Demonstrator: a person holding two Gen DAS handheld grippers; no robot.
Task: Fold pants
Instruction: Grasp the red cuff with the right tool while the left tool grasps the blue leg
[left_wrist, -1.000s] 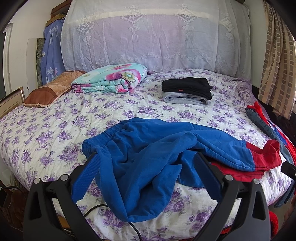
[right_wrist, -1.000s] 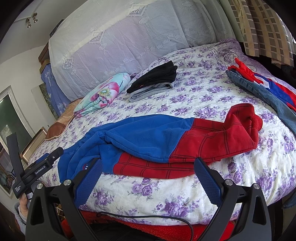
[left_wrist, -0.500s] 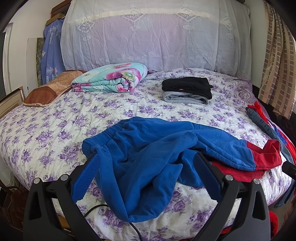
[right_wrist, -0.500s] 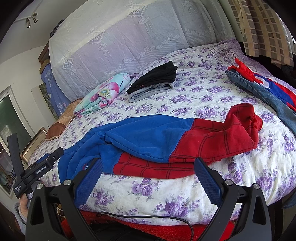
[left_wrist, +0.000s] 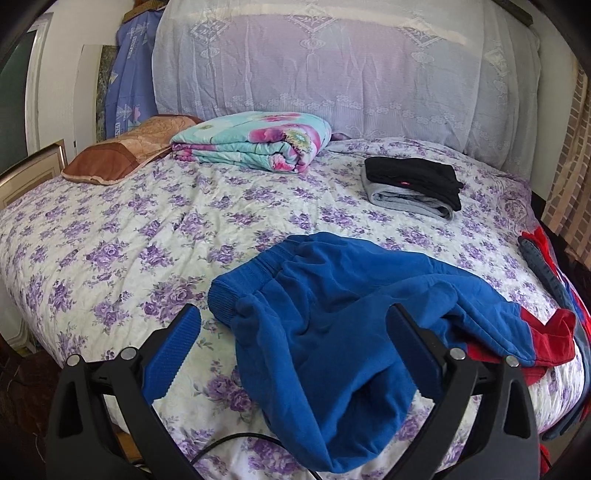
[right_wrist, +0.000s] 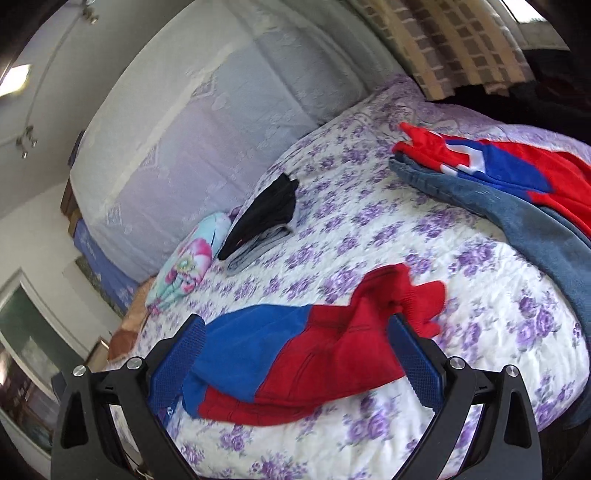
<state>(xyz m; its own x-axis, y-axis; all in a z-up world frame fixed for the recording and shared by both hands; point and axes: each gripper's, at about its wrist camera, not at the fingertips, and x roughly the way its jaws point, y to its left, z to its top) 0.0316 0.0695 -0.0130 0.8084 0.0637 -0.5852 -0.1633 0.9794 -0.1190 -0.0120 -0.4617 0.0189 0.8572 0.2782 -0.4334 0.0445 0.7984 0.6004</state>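
Blue pants with red lower legs (left_wrist: 332, 325) lie crumpled on the floral bedspread (left_wrist: 147, 240). In the left wrist view the blue waistband end lies just ahead of my open left gripper (left_wrist: 293, 341), whose blue pads flank the cloth. In the right wrist view the red leg ends (right_wrist: 332, 354) lie between the fingers of my open right gripper (right_wrist: 295, 350). Neither gripper holds cloth.
A folded black and grey stack (left_wrist: 413, 184) sits at the back right of the bed. A folded floral blanket (left_wrist: 255, 140) and a brown pillow (left_wrist: 125, 155) lie by the headboard. More red, blue and denim clothes (right_wrist: 517, 184) lie at the bed's right edge.
Both grippers have moved forward over the bed. The right gripper has swung and tilted to the right, toward the red leg ends. The pants have not moved.
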